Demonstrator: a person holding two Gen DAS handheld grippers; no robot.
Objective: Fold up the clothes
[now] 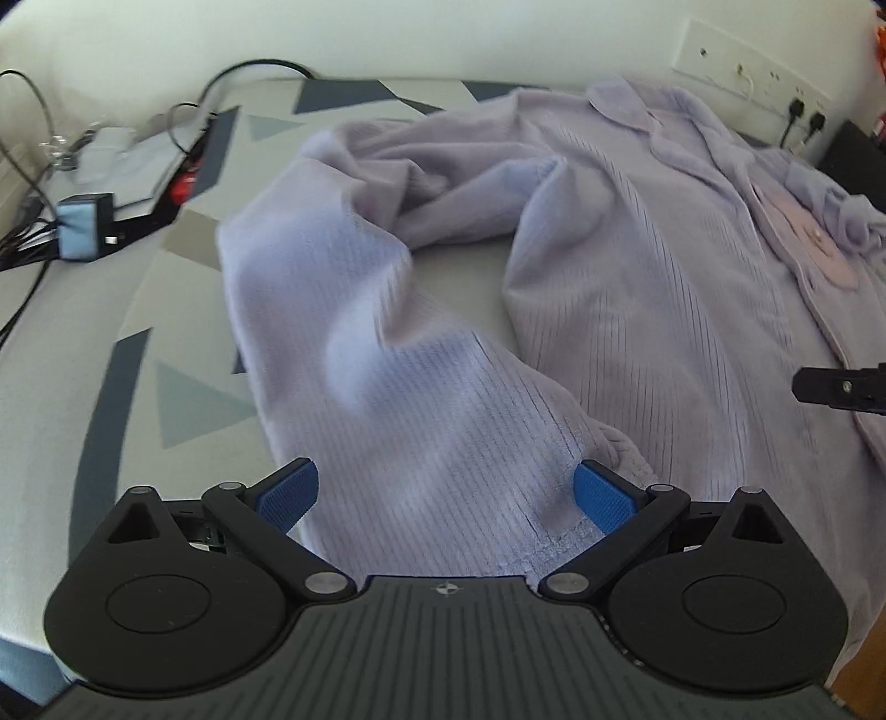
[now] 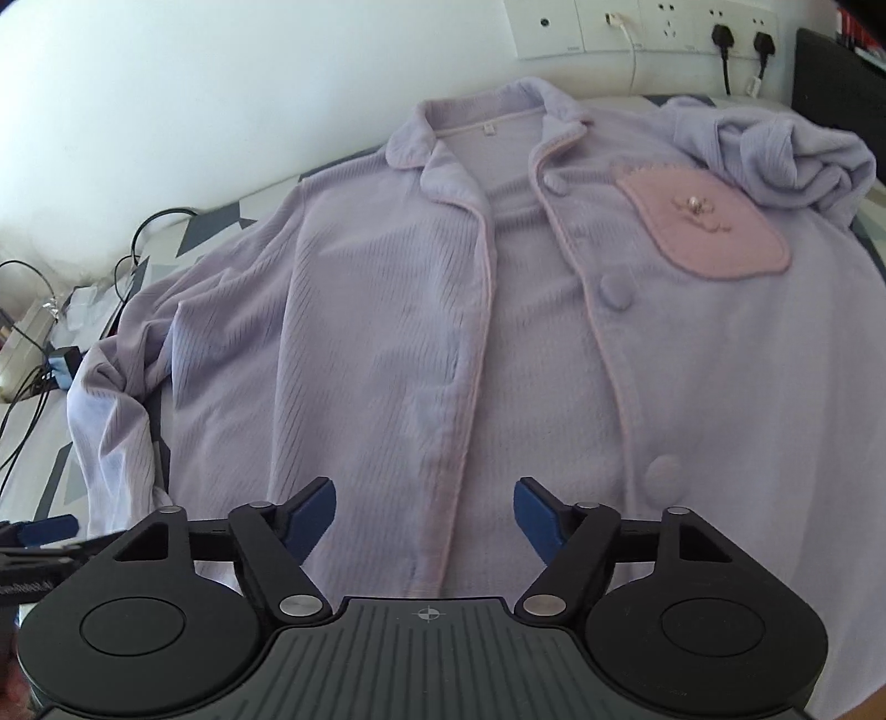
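Observation:
A lilac ribbed pyjama shirt (image 2: 376,343) lies face up on the bed, collar toward the wall, with a pink chest pocket (image 2: 703,227) and covered buttons. Its one sleeve (image 1: 387,354) runs down toward my left gripper (image 1: 446,495), which is open with the sleeve end lying between its blue pads (image 1: 601,493). My right gripper (image 2: 423,512) is open over the shirt's front hem, astride the pink-piped placket. The other sleeve (image 2: 792,155) is bunched at the far right shoulder. The left gripper also shows in the right wrist view (image 2: 47,529).
The bed sheet (image 1: 183,387) has a grey triangle print. Cables, a blue-grey charger (image 1: 83,224) and a power strip lie at the bed's left edge. Wall sockets with plugs (image 2: 736,33) sit behind the collar. A dark object (image 2: 836,83) stands at the far right.

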